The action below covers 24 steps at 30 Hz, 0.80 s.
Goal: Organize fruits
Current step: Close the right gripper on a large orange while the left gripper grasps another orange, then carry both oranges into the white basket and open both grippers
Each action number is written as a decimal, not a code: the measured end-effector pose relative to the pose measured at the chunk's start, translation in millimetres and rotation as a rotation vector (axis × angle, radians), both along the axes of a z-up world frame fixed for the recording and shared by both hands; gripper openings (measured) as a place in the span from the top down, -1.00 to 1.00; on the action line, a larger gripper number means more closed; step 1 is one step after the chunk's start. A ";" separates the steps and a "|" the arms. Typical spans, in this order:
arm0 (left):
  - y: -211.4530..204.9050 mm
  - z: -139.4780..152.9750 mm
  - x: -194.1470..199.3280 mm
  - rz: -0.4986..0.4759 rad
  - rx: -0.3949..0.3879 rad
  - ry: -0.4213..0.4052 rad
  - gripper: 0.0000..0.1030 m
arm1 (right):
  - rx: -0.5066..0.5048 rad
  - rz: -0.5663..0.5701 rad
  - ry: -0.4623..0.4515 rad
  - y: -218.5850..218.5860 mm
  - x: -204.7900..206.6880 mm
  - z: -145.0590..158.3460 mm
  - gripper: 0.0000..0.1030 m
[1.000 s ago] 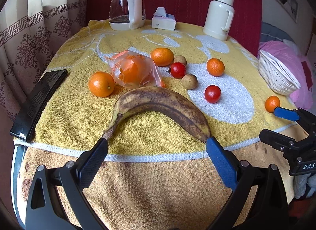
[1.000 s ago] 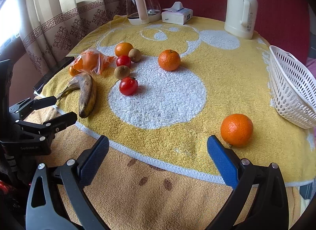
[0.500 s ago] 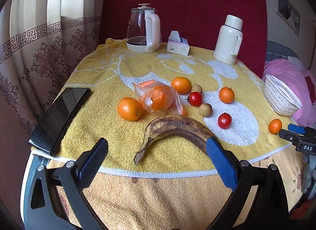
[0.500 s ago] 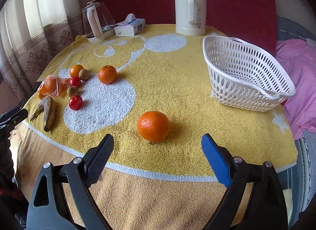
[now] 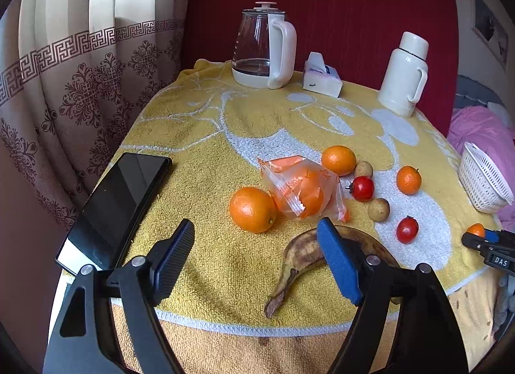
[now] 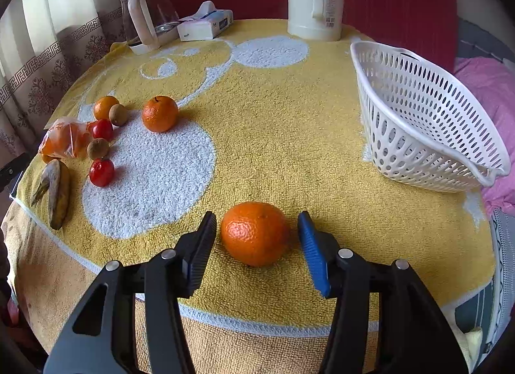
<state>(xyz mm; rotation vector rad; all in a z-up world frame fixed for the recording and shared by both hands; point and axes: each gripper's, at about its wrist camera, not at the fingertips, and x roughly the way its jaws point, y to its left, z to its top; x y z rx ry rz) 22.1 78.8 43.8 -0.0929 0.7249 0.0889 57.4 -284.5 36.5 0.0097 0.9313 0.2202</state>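
Note:
My right gripper (image 6: pixel 256 245) is open, its jaws on either side of an orange (image 6: pixel 255 233) near the table's front edge, with small gaps to it. A white basket (image 6: pixel 425 123) lies to the right. My left gripper (image 5: pixel 256 256) is open and empty above the towel, in front of a large orange (image 5: pixel 252 209); its right finger overlaps a brown banana (image 5: pixel 301 258). A bagged orange (image 5: pixel 301 192), two more oranges (image 5: pixel 338 160), two red fruits (image 5: pixel 363 188) and two small brown fruits (image 5: pixel 379 209) lie beyond. The right gripper (image 5: pixel 489 242) shows at the left view's far right.
A black phone (image 5: pixel 117 203) lies at the table's left edge. A glass kettle (image 5: pixel 262 49), a tissue box (image 5: pixel 322 79) and a white thermos (image 5: pixel 404 75) stand at the back. A yellow towel (image 6: pixel 273 110) covers the table. Pink bedding (image 6: pixel 489 84) lies to the right.
My right gripper has moved forward around the near orange and its jaws have narrowed. My left gripper has shifted left and narrowed, the banana now behind its right finger.

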 end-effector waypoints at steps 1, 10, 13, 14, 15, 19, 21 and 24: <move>2.1 -2.6 5.4 0.004 0.008 0.013 -0.41 | 0.005 -0.003 0.000 -1.3 -0.3 0.3 -0.03; 13.3 -21.7 35.8 -0.017 -0.025 0.106 -0.13 | -0.002 0.007 0.001 3.3 -0.4 -2.9 -0.03; 10.8 -20.8 44.0 -0.028 -0.021 0.104 -0.02 | -0.007 0.011 -0.004 4.5 -0.5 -2.8 -0.03; 10.7 -21.1 46.6 -0.032 -0.025 0.104 0.05 | -0.007 0.012 -0.004 4.5 -0.3 -2.8 -0.03; 10.6 -21.9 48.7 -0.034 -0.031 0.107 0.09 | -0.006 0.012 -0.005 4.6 -0.2 -2.6 -0.03; 11.1 -23.3 46.9 -0.042 -0.048 0.096 0.17 | -0.005 0.010 -0.006 4.6 -1.1 -2.5 0.14; 14.2 -21.4 42.1 -0.035 -0.065 0.080 0.18 | -0.001 0.007 -0.011 3.3 -1.6 -2.0 0.20; 20.0 -15.1 32.1 -0.008 -0.091 0.046 0.18 | 0.016 0.007 -0.012 0.5 -2.1 -1.0 0.20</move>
